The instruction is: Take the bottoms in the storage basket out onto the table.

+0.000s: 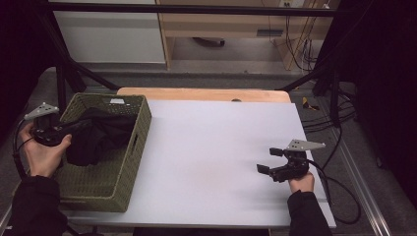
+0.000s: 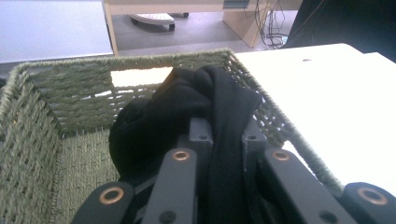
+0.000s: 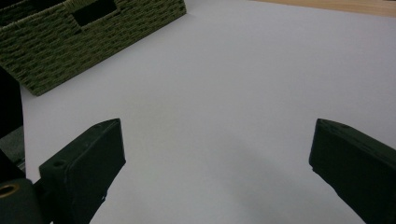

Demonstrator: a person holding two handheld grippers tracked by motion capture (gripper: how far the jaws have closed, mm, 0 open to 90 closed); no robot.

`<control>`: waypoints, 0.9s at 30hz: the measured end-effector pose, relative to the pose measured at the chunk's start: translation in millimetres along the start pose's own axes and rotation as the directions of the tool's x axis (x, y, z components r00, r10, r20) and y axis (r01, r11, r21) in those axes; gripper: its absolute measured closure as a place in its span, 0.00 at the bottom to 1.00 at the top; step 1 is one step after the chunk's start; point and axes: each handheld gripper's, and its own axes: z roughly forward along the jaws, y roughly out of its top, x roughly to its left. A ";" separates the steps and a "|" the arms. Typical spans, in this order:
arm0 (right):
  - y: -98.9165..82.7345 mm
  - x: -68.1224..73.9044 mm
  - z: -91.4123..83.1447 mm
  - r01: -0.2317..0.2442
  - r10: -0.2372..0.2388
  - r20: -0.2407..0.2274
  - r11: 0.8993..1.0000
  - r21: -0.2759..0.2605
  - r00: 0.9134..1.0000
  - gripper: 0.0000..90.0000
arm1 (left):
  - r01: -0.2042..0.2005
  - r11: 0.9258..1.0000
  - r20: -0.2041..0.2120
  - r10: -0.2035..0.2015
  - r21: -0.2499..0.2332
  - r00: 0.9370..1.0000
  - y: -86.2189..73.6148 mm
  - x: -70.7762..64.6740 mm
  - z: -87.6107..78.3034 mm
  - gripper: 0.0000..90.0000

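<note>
**A:** On the white table (image 1: 216,147), left edge, sits 1 green woven basket (image 1: 129,162) w/ 1 black cloth (image 1: 98,137) bunched inside. That's all the stuff, right?

**B:** Yep, 1 basket, 1 cloth, 2 grippers. Left gripper (image 2: 223,135) reaches over the basket rim, jaws pinched tight on a fold of the cloth. Right gripper (image 1: 269,160) hangs over bare table near the right edge, well apart from the basket, jaws spread wide w/ nothing between them.

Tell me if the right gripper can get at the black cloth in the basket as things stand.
Probably not without moving: the right gripper sits open across the table, while the left gripper already clamps the black cloth inside the basket.
</note>
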 end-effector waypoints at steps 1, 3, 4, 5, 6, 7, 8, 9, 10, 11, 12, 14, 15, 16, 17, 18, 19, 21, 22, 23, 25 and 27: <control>0.0 0.1 -0.2 -0.001 0.001 0.000 1.000 0.000 1.000 0.04 | -0.001 1.000 0.001 0.001 -0.003 1.000 1.7 -1.1 -1.5 0.89; 0.1 0.1 -0.4 -0.002 0.002 0.000 1.000 -0.001 1.000 0.04 | -0.008 1.000 0.002 0.008 -0.011 1.000 5.2 -3.4 -4.7 0.89; 0.1 0.1 -0.6 -0.002 0.002 0.001 1.000 -0.001 1.000 0.04 | -0.007 1.000 0.004 0.007 -0.016 1.000 6.8 -4.7 -6.2 0.89; 0.2 0.1 -0.6 -0.002 0.002 0.001 1.000 -0.001 1.000 0.04 | -0.013 1.000 0.005 0.013 -0.017 1.000 8.5 -5.8 -8.0 0.89; 0.2 0.1 -0.7 -0.002 0.002 0.000 1.000 -0.001 1.000 0.04 | -0.020 1.000 0.005 0.020 -0.020 1.000 10.1 -6.9 -9.6 0.89; 0.2 0.1 -0.8 -0.002 0.002 -0.001 1.000 -0.002 1.000 0.04 | -0.025 0.999 0.008 0.025 -0.022 1.000 11.7 -8.1 -11.3 0.89; 0.3 0.2 -0.9 -0.003 0.003 -0.001 1.000 -0.002 1.000 0.04 | -0.028 0.999 0.009 0.028 -0.026 1.000 13.3 -9.3 -13.0 0.89; 0.3 0.2 -1.2 -0.004 0.004 -0.001 1.000 -0.003 1.000 0.04 | -0.031 0.999 0.010 0.031 -0.029 0.999 14.9 -10.5 -14.8 0.89; 0.4 0.2 -1.4 -0.003 0.003 -0.001 1.000 -0.003 1.000 0.04 | -0.034 0.999 0.010 0.034 -0.034 0.999 16.5 -11.8 -16.6 0.89; 0.4 0.2 -1.6 -0.003 0.003 -0.001 1.000 -0.004 1.000 0.04 | -0.039 0.999 0.011 0.039 -0.036 0.999 18.1 -12.8 -18.7 0.89; 0.4 0.2 -1.5 -0.003 0.003 -0.001 1.000 -0.006 1.000 0.04 | -0.045 0.998 0.011 0.045 -0.040 0.999 19.8 -13.8 -20.8 0.89; 0.4 0.2 -1.5 -0.004 0.004 -0.001 1.000 -0.003 1.000 0.04 | -0.050 0.998 0.012 0.051 -0.048 0.999 22.9 -15.5 -24.9 0.89; 0.4 0.2 -1.3 -0.003 0.003 -0.001 1.000 -0.003 1.000 0.04 | -0.052 0.997 0.014 0.053 -0.052 0.998 24.4 -16.1 -26.9 0.89; 0.3 0.2 -1.1 -0.004 0.004 -0.001 1.000 -0.003 1.000 0.04 | -0.053 0.997 0.015 0.054 -0.053 0.998 25.7 -16.6 -28.6 0.89; 0.3 0.2 -0.9 -0.003 0.003 -0.001 1.000 -0.003 1.000 0.04 | -0.055 0.997 0.014 0.056 -0.055 0.998 26.8 -17.1 -30.2 0.89; 0.2 0.2 -0.9 -0.002 0.002 -0.001 1.000 -0.003 1.000 0.04 | -0.056 0.997 0.016 0.057 -0.057 0.998 27.8 -17.6 -31.8 0.89; 0.3 0.2 -0.9 -0.003 0.003 -0.001 1.000 -0.003 1.000 0.04 | -0.056 0.997 0.017 0.057 -0.059 0.998 28.7 -18.1 -33.2 0.89; 0.3 0.3 -1.2 -0.004 0.004 -0.001 1.000 -0.004 1.000 0.04 | -0.055 0.996 0.021 0.057 -0.064 0.998 30.3 -19.0 -36.1 0.89; 0.4 0.1 -1.4 -0.003 0.003 -0.001 1.000 -0.003 1.000 0.04 | -0.055 0.996 0.023 0.057 -0.067 0.998 31.1 -19.6 -37.4 0.89; 0.4 0.0 -1.4 -0.003 0.003 0.000 1.000 -0.003 1.000 0.04 | -0.056 0.996 0.024 0.058 -0.070 0.998 31.9 -20.4 -38.4 0.89; 0.4 0.1 -1.4 -0.003 0.003 -0.001 1.000 -0.003 1.000 0.04 | -0.060 0.996 0.027 0.062 -0.073 0.998 33.8 -22.0 -40.5 0.89; 0.3 0.2 -1.2 -0.004 0.004 0.000 1.000 -0.004 1.000 0.04 | -0.064 0.995 0.033 0.067 -0.078 0.997 35.8 -24.2 -42.3 0.89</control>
